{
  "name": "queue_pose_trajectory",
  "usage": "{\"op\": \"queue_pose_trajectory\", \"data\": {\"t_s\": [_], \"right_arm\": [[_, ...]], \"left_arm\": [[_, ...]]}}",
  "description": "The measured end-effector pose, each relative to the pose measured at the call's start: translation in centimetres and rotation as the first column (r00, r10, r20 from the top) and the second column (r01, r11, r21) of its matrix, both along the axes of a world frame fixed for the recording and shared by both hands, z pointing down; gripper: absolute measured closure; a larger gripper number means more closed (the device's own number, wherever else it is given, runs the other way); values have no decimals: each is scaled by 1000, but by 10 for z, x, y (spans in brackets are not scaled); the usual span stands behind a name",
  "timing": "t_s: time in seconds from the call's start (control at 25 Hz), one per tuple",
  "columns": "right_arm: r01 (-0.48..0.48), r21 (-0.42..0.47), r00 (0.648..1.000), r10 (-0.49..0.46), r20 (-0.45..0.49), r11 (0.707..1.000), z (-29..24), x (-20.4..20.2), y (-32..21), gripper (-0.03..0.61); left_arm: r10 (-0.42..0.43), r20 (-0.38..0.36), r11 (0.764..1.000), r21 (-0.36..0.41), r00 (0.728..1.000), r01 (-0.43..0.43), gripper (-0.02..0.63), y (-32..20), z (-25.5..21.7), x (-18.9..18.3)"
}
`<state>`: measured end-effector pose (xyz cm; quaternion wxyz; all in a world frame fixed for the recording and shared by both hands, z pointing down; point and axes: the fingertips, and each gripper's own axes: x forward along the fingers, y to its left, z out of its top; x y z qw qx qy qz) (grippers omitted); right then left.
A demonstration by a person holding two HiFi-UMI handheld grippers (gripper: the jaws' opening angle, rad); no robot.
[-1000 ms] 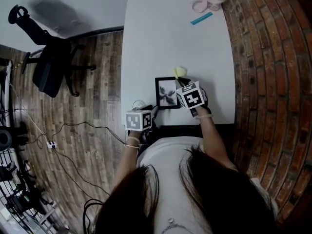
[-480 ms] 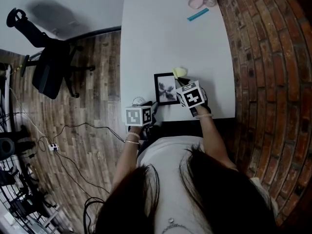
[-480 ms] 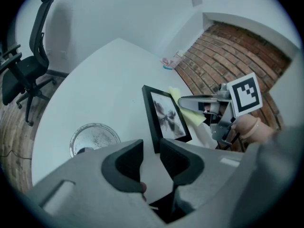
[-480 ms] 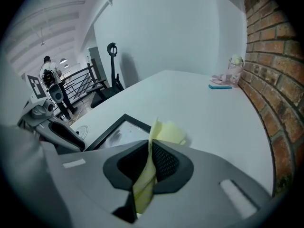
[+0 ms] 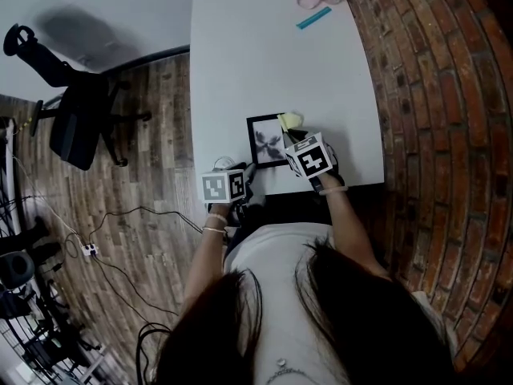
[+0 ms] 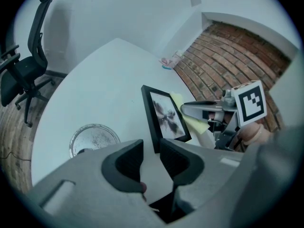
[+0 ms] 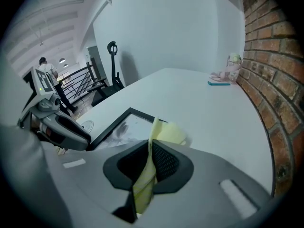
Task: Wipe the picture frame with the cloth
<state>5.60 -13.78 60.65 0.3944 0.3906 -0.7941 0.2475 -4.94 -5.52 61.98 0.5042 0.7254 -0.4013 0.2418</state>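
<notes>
At table (image 5: 264, 54) 6 o'clock edge: picture frame (image 5: 267, 140). Yellow cloth (image 7: 166, 132) pinched by right gripper (image 7: 151, 163), draped on frame's 1 o'clock corner. Jaws of left gripper (image 6: 152, 158) apart, frame's 7 o'clock corner at mouth, apparently ungripped. Risk: frame shoved along table by wipe stroke, being unclamped. Pad contact hard to judge; frame's 4 o'clock corner masked by right gripper.

**Frame near the counter's front edge**

The picture frame (image 5: 267, 141) lies on the counter (image 5: 272, 62), close to its near edge. The cloth (image 5: 291, 120) touches its far right corner. A round dish (image 6: 93, 137) sits left of the frame.
</notes>
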Motion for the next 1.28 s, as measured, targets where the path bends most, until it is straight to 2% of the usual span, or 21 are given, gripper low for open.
{"op": "queue_pose_trajectory", "data": {"t_s": [1.28], "right_arm": [[-12, -18, 1000, 12, 0, 1000, 1, 3, 49, 549]], "left_arm": [[37, -11, 999, 7, 999, -37, 503, 0, 0, 1]]}}
